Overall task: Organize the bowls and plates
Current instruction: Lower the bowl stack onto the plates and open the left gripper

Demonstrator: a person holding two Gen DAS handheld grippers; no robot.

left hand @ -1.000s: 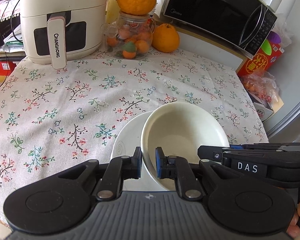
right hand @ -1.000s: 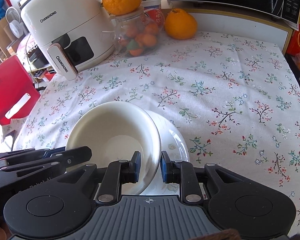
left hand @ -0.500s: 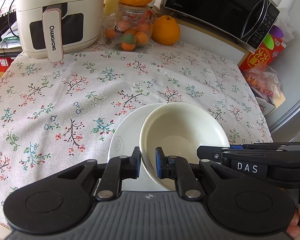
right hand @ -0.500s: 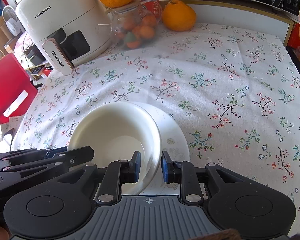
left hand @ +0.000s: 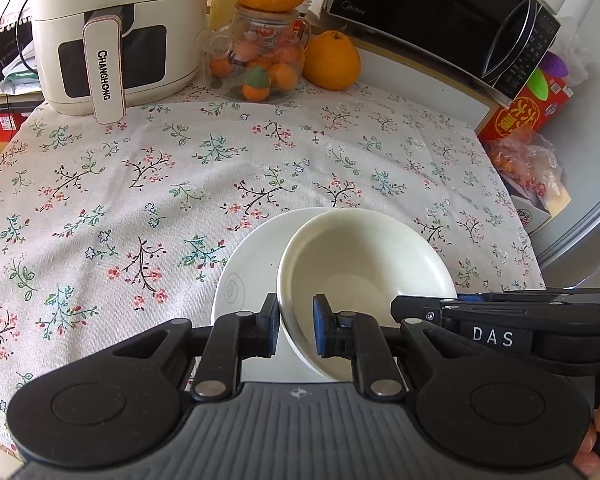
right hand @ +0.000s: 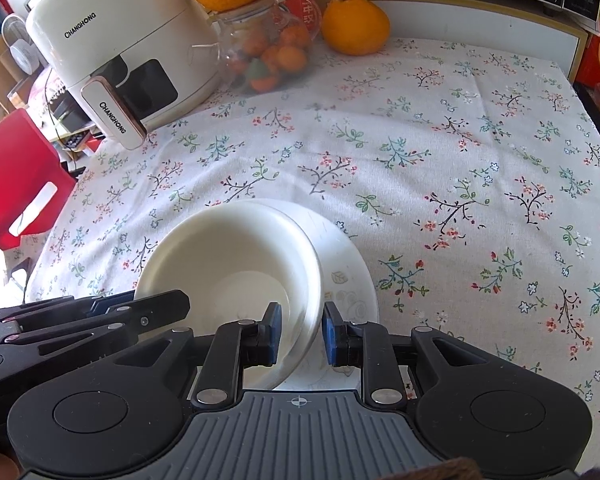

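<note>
bowl (left hand: 364,256): glazed ceramic by its look, cream, smooth with a soft sheen, lower centre of my left view
plate (left hand: 256,264): white, glossy, faint grey swirl print
cloth (left hand: 148,184): woven fabric, matt, floral print, slightly creased
my left claw (left hand: 296,330): matt black plastic arms, silver metal pins, blue rubbery pads
my right claw (right hand: 300,334): same matt black plastic, ribbed grey housing
fryer (left hand: 112,28): cream plastic, satin shine
jar (left hand: 260,60): clear glass
microwave (left hand: 440,16): glossy black door

Both grippers pointed steeply down, side by side: the left gripper (left hand: 296,330) and right gripper (right hand: 300,334) each nearly closed.
</note>
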